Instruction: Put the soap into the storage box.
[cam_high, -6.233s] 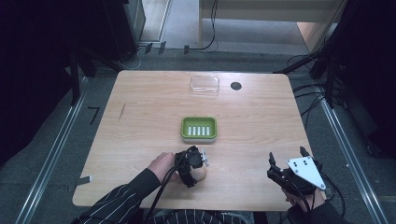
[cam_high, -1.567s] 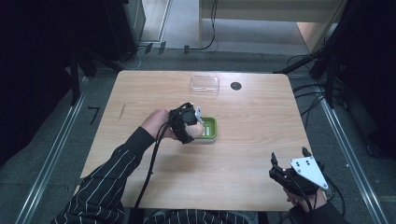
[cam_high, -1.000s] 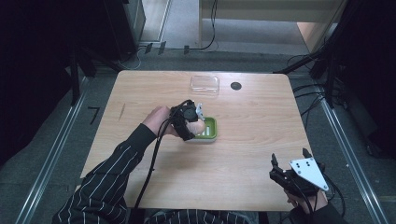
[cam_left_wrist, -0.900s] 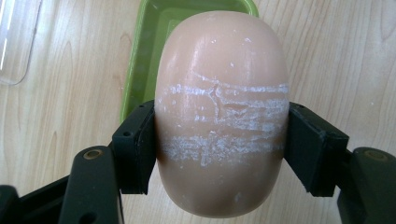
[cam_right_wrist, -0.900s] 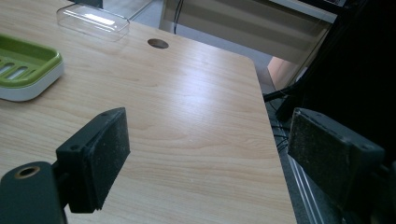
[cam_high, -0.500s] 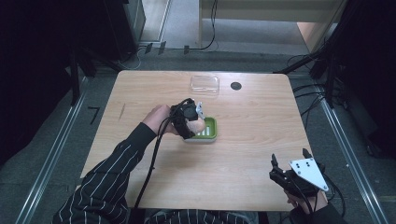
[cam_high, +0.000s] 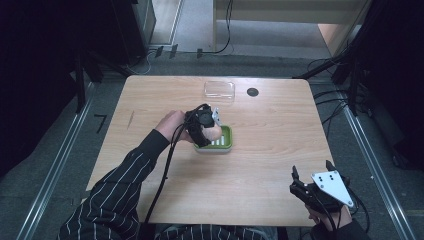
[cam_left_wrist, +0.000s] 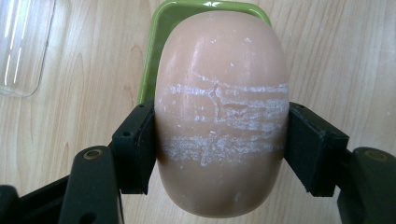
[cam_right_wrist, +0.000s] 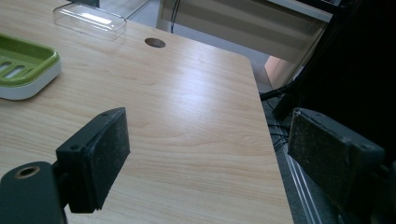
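Observation:
A peach-coloured oval soap bar (cam_left_wrist: 219, 116) with white scuff lines sits between both pads of my left gripper (cam_left_wrist: 219, 149), which is shut on it. In the high view the left gripper (cam_high: 207, 127) holds the soap (cam_high: 213, 133) just over the left part of the green soap dish (cam_high: 222, 140) at the table's middle. Behind the soap in the left gripper view, the dish's green rim (cam_left_wrist: 159, 42) peeks out. Whether the soap touches the dish I cannot tell. My right gripper (cam_high: 312, 182) rests at the table's near right corner, jaws open and empty (cam_right_wrist: 205, 158).
A clear plastic lid (cam_high: 219, 90) lies at the table's far edge, beside a round cable hole (cam_high: 253, 92). The lid (cam_right_wrist: 88, 18) and the dish (cam_right_wrist: 23, 70) also appear far left in the right gripper view. Bare wood stretches between the dish and my right gripper.
The left gripper carried the soap from the table's near edge up to the dish, then crept slightly right over it. In the last half second nothing visibly moved. The right gripper stayed put.

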